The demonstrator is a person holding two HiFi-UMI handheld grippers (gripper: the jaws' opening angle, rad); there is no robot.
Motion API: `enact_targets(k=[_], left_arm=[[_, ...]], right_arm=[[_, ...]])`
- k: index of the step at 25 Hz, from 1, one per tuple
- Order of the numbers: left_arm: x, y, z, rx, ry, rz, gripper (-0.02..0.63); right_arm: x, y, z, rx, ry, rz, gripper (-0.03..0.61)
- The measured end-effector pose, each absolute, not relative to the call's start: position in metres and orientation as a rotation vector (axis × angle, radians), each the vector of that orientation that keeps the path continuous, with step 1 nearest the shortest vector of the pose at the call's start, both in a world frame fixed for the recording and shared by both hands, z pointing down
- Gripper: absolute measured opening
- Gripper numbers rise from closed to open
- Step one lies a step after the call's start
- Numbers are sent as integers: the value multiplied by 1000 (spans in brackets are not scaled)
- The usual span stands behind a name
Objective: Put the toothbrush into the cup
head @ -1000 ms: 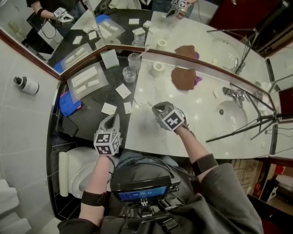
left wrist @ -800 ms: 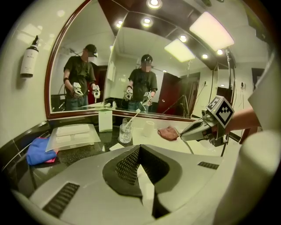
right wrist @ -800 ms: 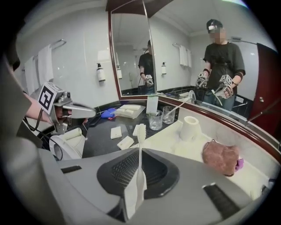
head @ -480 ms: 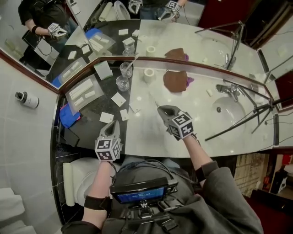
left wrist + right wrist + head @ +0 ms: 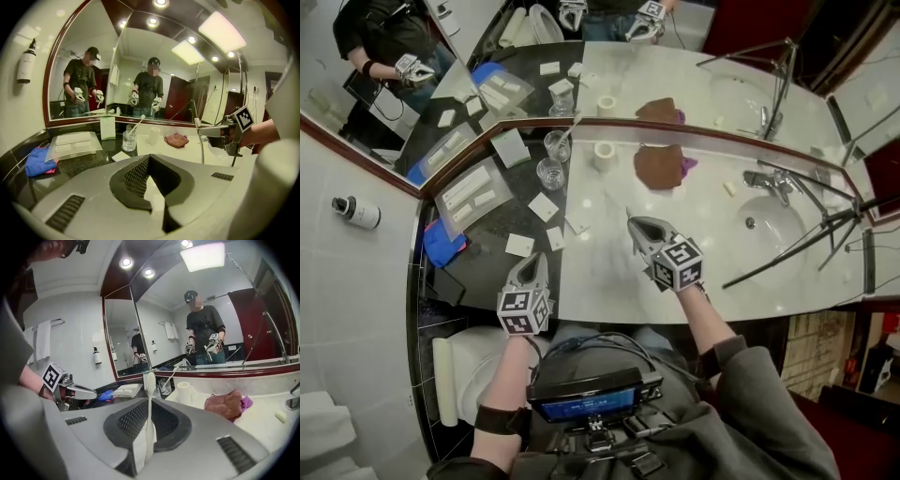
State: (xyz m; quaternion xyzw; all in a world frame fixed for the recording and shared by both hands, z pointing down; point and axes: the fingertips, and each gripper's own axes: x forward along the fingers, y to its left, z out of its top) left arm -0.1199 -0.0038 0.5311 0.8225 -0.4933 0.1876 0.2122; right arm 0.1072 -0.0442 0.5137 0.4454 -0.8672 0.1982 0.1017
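The right gripper (image 5: 639,228) is clenched on the lower handle of the white toothbrush (image 5: 149,394). The brush stands almost upright between its jaws, head up, above the pale part of the table (image 5: 609,272) and well apart from the two glass cups (image 5: 550,173). The left gripper (image 5: 532,262) is closed on nothing and hangs over the dark part of the table. I think the first danger is the grip itself: the handle is thin and smooth and is pinched only near its low end, so a quick turn of the wrist can make it swing or slip out between the pads. The second danger is at the cups. The rear cup (image 5: 558,143) seems to hold another toothbrush already, and a wrong aim can knock that brush or tip the light glass. The cups stand just beside each other, with a white roll (image 5: 603,155) near, so a wide approach may hit a neighbour. If the brush is released too high, it may bounce out of the cup.
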Motion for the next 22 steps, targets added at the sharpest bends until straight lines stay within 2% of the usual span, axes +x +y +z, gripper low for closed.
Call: enact_targets(k=[14, 22], left_arm=[[-119, -69, 526, 2298, -1395, 499, 2], [-129, -124, 539, 2301, -1428, 483, 2]], right_arm=[[77, -143, 477, 1534, -2714, 725, 38], [33, -216, 462, 1523, -2822, 733, 38]])
